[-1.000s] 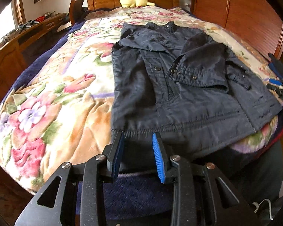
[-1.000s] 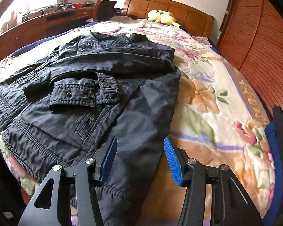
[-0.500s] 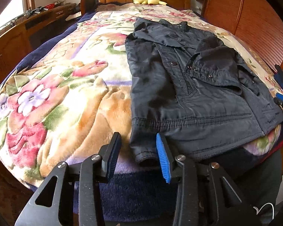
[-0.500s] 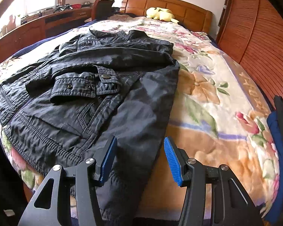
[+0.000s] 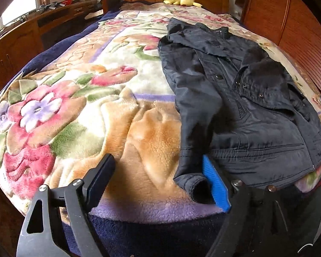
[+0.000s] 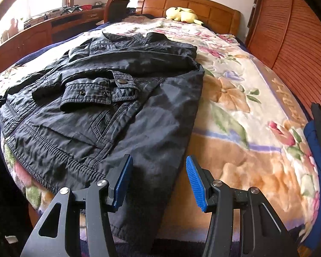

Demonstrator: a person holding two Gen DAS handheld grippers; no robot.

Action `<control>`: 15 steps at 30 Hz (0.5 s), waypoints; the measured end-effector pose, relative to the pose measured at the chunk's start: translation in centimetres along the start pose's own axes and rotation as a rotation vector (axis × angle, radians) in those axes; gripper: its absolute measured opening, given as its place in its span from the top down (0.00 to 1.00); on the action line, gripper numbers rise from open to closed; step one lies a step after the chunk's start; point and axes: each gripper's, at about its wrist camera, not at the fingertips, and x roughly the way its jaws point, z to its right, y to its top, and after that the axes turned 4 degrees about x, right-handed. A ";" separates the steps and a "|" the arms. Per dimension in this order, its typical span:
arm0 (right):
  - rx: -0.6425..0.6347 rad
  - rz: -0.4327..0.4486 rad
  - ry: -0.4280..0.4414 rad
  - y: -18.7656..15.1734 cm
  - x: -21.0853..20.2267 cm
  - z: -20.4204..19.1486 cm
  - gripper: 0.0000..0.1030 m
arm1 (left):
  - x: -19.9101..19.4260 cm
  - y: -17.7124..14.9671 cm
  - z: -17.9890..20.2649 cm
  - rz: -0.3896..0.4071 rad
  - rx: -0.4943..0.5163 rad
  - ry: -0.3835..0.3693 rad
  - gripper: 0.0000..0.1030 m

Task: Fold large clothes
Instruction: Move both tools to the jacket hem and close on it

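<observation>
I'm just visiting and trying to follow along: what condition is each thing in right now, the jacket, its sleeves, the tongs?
Jacket: lying flat on the bed, not folded in half.
Sleeve with cuff: folded across the jacket front.
Other sleeve: lying straight down the jacket's side.
Left tongs: open, holding nothing.
Right tongs: open, over the jacket's hem.
Plush toy: lying by the headboard.

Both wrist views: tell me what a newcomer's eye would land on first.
A dark jacket lies spread on the bright floral blanket, one sleeve folded across its chest. A yellow plush toy sits by the wooden headboard. Up close, the left gripper and right gripper stand open at the jacket's near edge.
</observation>
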 end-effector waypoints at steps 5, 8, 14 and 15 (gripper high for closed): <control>0.007 -0.011 0.003 -0.2 0.0 -0.1 0.48 | -0.7 -0.1 0.2 0.004 0.002 0.012 0.19; 0.020 -0.027 0.011 -0.2 0.0 -0.1 0.48 | -1.5 -0.4 0.1 0.008 -0.013 -0.015 0.19; 0.104 -0.090 0.057 -0.5 -0.4 1.0 0.48 | -3.3 -1.3 1.4 0.018 0.035 -0.099 0.28; 0.104 -0.113 0.072 -0.7 -0.4 0.9 0.48 | -3.5 -1.5 1.7 0.018 0.045 -0.104 0.33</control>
